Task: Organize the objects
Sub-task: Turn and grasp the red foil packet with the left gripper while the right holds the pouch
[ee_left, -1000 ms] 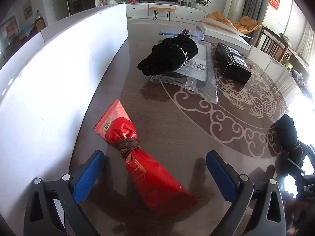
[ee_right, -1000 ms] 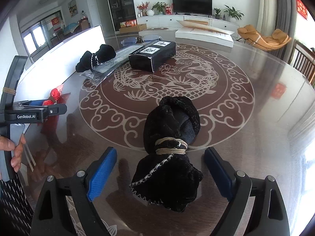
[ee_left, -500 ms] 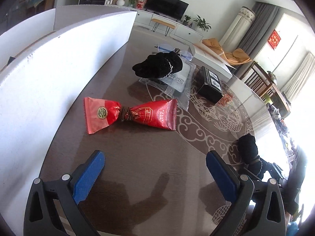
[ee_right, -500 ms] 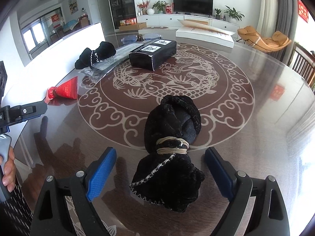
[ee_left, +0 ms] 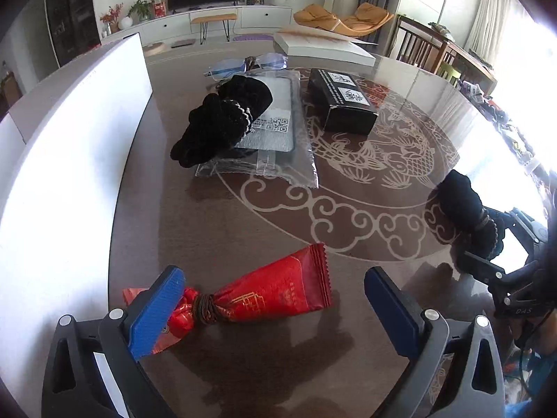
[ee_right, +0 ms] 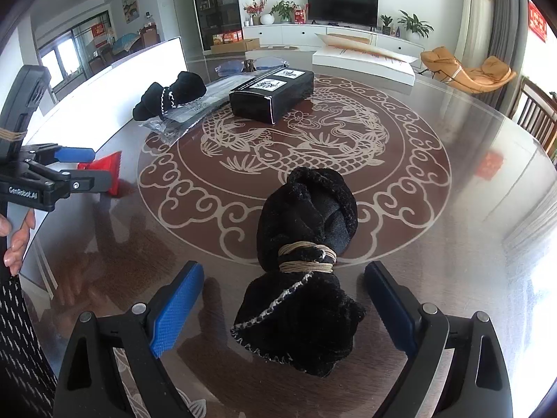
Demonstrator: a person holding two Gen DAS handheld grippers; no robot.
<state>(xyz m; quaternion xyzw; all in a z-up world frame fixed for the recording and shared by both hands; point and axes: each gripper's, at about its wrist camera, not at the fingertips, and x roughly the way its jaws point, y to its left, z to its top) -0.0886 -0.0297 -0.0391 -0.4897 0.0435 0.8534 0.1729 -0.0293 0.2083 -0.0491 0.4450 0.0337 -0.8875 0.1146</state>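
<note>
A red packet, tied near one end with brown cord, lies crosswise on the table between the fingers of my open left gripper. Its tied end sits behind the left finger, and no pad presses on it. In the right wrist view a black cloth pouch, bound with tan cord, lies lengthwise between the wide-apart fingers of my open right gripper, untouched by either pad. The same view shows the left gripper at the left edge, over the red packet.
A second black pouch rests on a plastic-wrapped flat item. A black box, glasses and a white box lie beyond. A white board lines the left side of the round patterned table.
The left gripper has swung and closed in on the red packet, which now lies across between its fingers instead of ahead of them. The right gripper and its pouch have stayed put.
</note>
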